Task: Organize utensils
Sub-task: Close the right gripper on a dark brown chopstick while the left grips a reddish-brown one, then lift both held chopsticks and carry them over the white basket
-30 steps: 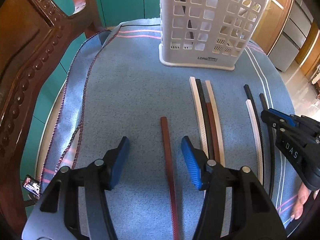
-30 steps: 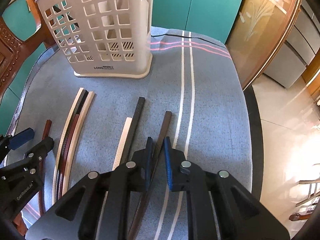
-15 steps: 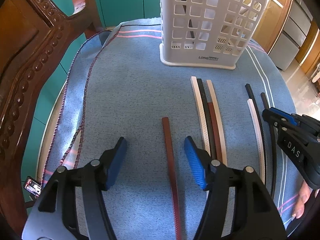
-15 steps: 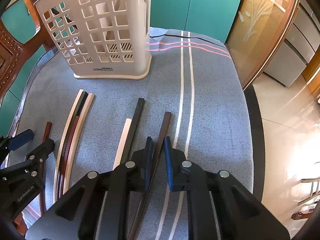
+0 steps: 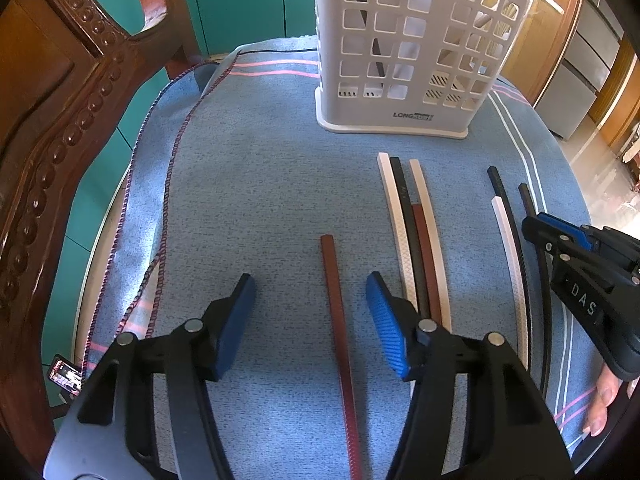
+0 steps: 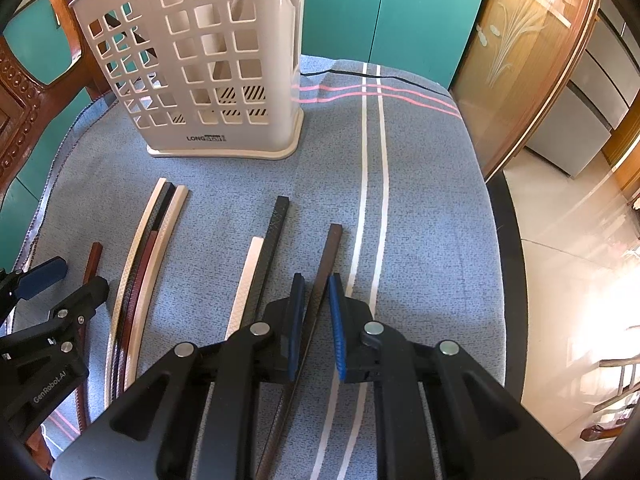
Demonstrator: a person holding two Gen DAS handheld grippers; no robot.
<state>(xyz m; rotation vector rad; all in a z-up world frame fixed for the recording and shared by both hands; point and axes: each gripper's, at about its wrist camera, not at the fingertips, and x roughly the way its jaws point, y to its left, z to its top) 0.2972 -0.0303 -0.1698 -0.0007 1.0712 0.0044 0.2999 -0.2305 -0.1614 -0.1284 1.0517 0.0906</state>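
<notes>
Several long chopsticks lie on a blue cloth (image 5: pixel 260 184) in front of a white slotted utensil basket (image 5: pixel 404 52), which also shows in the right wrist view (image 6: pixel 208 64). My left gripper (image 5: pixel 310 320) is open, its fingers on either side of a lone brown chopstick (image 5: pixel 338 320) on the cloth. My right gripper (image 6: pixel 316 312) is nearly closed around a dark brown chopstick (image 6: pixel 326 264) that passes between its blue pads. A group of white, black and brown chopsticks (image 5: pixel 412 232) lies between the two grippers. A black stick leans inside the basket.
A carved wooden chair (image 5: pixel 60 120) stands at the table's left edge. A white and a black chopstick (image 6: pixel 260 264) lie just left of my right gripper. Teal cabinet doors (image 6: pixel 392 12) are behind the table. The table's right edge drops to a tiled floor (image 6: pixel 568 264).
The left gripper has drawn back slightly along the brown chopstick and stays open. The right gripper's pads have stayed narrowed around the dark brown chopstick.
</notes>
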